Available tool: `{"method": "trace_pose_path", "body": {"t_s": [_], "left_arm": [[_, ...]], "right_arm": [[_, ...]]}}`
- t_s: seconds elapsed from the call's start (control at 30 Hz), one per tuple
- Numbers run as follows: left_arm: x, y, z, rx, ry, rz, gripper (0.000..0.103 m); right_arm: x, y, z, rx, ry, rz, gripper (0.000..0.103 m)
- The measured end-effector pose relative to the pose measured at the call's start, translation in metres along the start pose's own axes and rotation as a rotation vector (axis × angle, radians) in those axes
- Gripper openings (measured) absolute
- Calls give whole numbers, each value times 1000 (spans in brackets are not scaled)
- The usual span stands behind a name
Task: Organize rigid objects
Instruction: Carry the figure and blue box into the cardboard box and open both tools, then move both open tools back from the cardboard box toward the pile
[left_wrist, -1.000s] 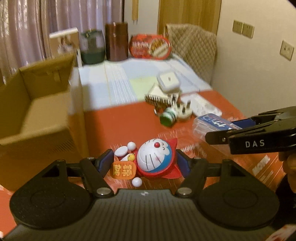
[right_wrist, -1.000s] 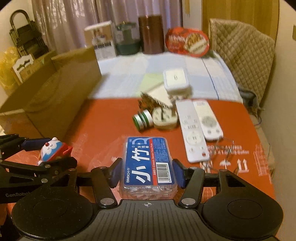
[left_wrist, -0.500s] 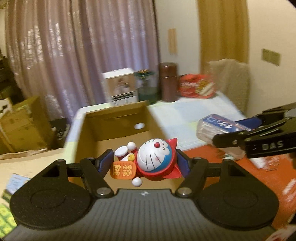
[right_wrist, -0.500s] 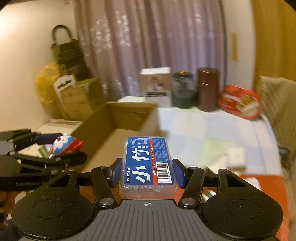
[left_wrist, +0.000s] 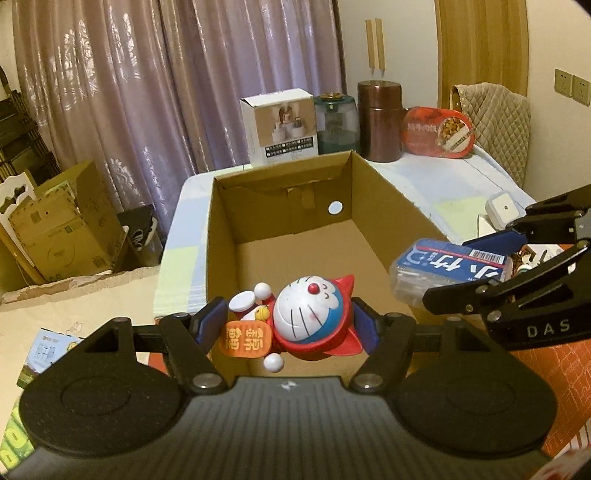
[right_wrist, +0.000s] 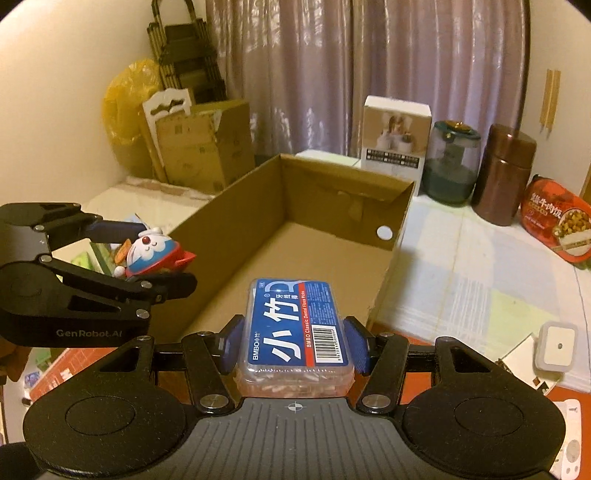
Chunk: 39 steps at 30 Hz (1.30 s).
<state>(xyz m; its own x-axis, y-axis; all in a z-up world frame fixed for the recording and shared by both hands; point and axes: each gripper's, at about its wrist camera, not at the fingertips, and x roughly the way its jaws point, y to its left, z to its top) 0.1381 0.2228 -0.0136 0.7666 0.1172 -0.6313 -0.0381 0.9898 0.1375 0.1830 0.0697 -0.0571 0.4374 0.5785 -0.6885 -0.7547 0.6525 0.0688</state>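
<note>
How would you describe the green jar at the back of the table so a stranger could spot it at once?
Start at the open cardboard box on the table, then look past its far right corner to the row of containers before the curtain. The green jar stands between a white carton and a brown canister. It alone is see-through and rounded, with a gold-topped lid.

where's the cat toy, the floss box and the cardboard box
cat toy (left_wrist: 308, 314), left wrist view, on its white face
floss box (right_wrist: 293, 325), right wrist view, on its blue label
cardboard box (left_wrist: 295, 251), left wrist view, on its bare floor
</note>
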Motion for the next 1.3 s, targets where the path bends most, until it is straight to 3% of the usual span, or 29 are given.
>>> {"method": "trace_pose_path", "body": {"t_s": [0.2, 0.5, 0.9, 1.03, 1.3], "left_arm": [[3, -2, -6, 5, -12, 10, 71], [-26, 15, -5, -82, -73, 48, 73], [-46, 23, -15, -164, -78, 49, 73], [-55, 18, -16, -169, -82, 44, 73], [-81, -6, -12, -196, -93, -1, 73]], "right_arm": [[0, 0, -1, -16, -5, -6, 54], [-6, -2, 1, 22, -16, 1, 54], [-8, 1, 2, 30, -36, 15, 56], [-27, -2, -1, 42, -80, 17, 64], [-86, -14, -37, 108, -125, -60, 66]]}}
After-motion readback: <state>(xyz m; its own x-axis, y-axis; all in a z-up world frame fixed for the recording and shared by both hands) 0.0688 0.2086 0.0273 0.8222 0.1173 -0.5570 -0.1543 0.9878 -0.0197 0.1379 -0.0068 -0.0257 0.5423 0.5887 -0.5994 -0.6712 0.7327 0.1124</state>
